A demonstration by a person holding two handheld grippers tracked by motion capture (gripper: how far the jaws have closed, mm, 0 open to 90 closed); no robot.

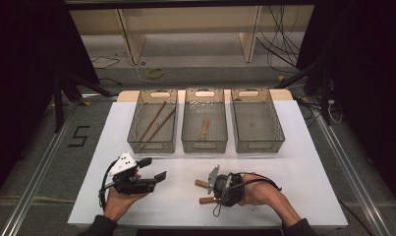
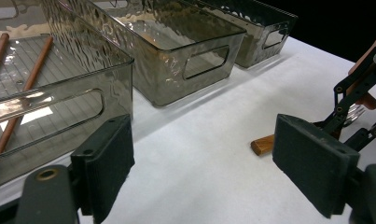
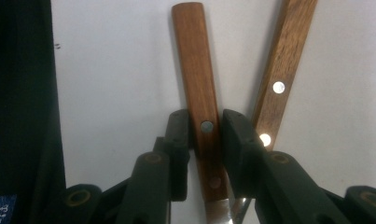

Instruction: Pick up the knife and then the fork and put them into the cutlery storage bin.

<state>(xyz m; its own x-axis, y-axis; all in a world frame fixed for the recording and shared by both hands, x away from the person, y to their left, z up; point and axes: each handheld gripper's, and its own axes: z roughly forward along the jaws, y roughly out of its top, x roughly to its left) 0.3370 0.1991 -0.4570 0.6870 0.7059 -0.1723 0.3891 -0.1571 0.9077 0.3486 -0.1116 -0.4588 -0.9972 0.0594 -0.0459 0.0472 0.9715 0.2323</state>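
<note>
White surface with three bins and two utensils

The surface (image 1: 294, 162) carries three smoky clear plastic bins side by side in the upper middle of the frame: left bin (image 1: 135, 129), middle bin (image 1: 187, 129), right bin (image 1: 277, 129). Two wooden-handled utensils (image 1: 202, 183) lie at lower centre, handles angled apart.

Open left tongs (image 2: 202, 172) over white table (image 2: 199, 140), beside grey bins (image 2: 185, 70)
</note>
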